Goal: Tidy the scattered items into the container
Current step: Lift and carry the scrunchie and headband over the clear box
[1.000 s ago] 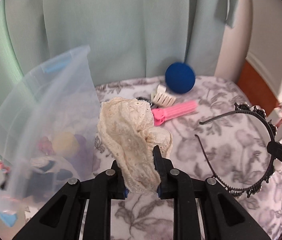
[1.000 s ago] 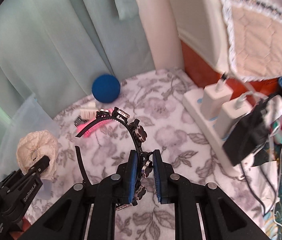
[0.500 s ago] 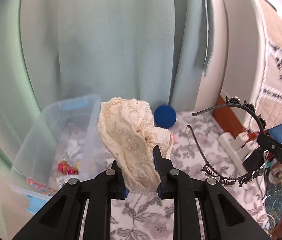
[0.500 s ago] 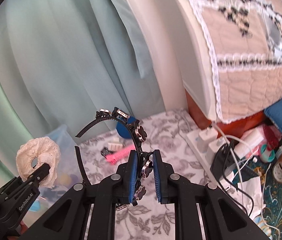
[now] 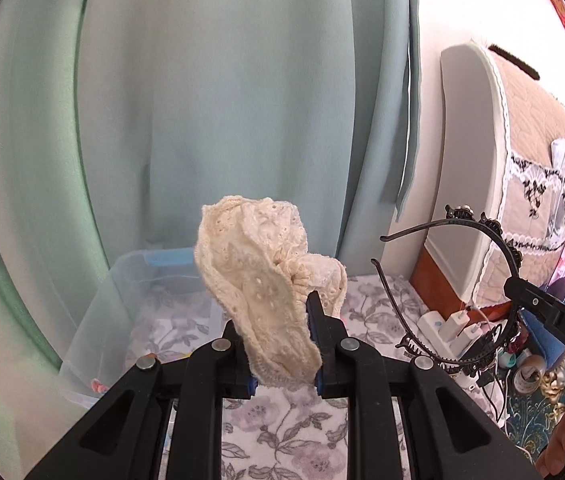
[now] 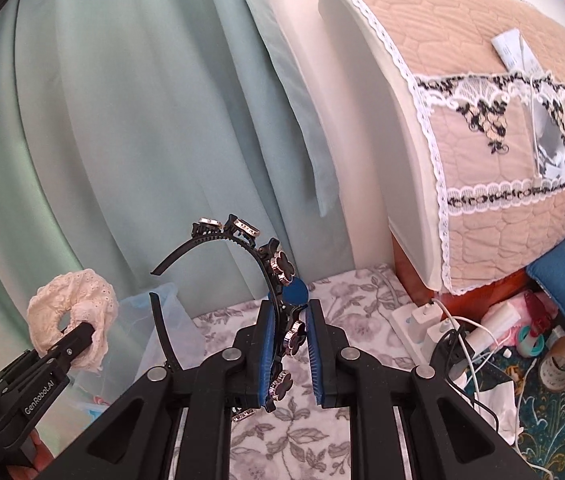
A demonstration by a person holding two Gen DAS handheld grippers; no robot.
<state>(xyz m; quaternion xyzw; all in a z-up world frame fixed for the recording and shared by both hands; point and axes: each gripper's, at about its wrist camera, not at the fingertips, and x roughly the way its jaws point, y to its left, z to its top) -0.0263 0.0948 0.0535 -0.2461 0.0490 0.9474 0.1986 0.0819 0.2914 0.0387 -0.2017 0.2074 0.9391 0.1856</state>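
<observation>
My left gripper (image 5: 278,312) is shut on a cream lace scrunchie (image 5: 266,280) and holds it high above the floral cloth. The scrunchie also shows in the right wrist view (image 6: 70,316). My right gripper (image 6: 288,320) is shut on a black jewelled headband (image 6: 278,268), also lifted high; the headband shows in the left wrist view (image 5: 494,240). The clear plastic container (image 5: 122,304) with blue handle stands below at the left, also seen in the right wrist view (image 6: 162,320). A blue ball (image 6: 296,292) shows behind the headband.
Green curtains (image 5: 222,100) hang behind. A padded headboard with a lace cover (image 6: 482,120) is at the right. A white power strip with chargers (image 6: 422,320), cables, tape rolls (image 6: 558,364) and clutter lie at the right on the floor.
Both grippers have risen well above the cloth with the scrunchie and the headband in them. The container and the ball now look smaller and farther below.
</observation>
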